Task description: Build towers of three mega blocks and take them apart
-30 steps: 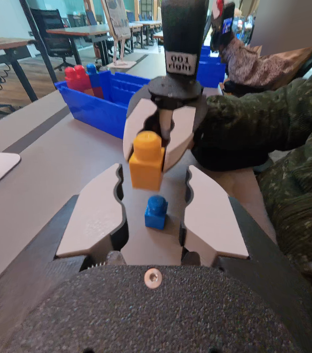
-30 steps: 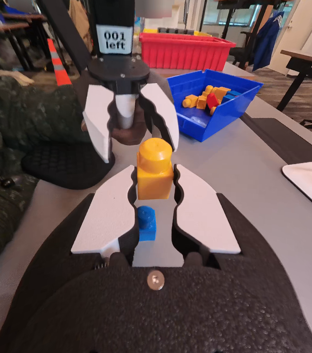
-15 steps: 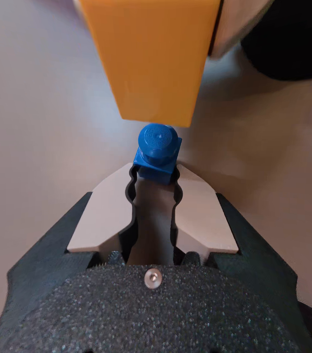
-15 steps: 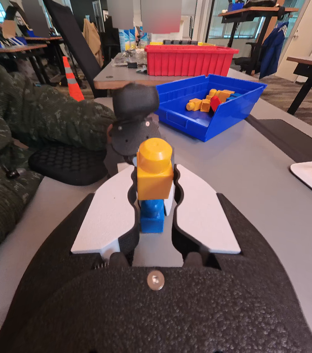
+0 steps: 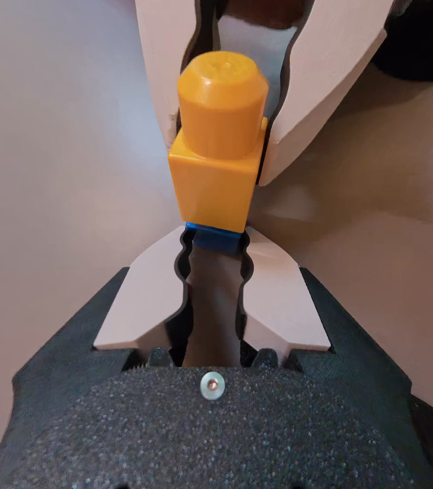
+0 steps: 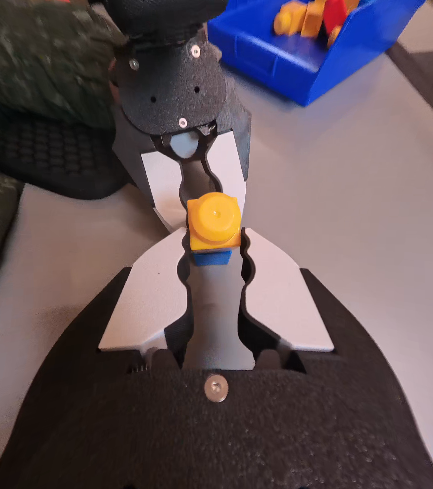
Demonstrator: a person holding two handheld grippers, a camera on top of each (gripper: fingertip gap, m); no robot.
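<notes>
The orange block [image 5: 214, 169] sits on top of the blue block [image 5: 215, 239], and the blue one stands on the grey bench [image 6: 342, 211]. The left gripper [image 5: 215, 238] has its jaws closed on the blue block at their tips. The right gripper [image 6: 214, 239] has its jaws closed on the sides of the orange block.

The left wrist view is tight: only the two blocks, both pairs of fingers and bare bench top. The right wrist view shows more: a blue bin [image 6: 302, 60] toward the far right of the bench holding orange and red blocks, a camouflage sleeve [image 6: 38, 60] and a black pad [image 6: 51, 161] at the left edge, and the left gripper's black body facing the camera. No writing can be read on anything in view now.

Half a second ago the orange block hung just above the blue block's stud; now it is pressed down over it. Both cameras have tilted downward, so the room behind has dropped out of view.
</notes>
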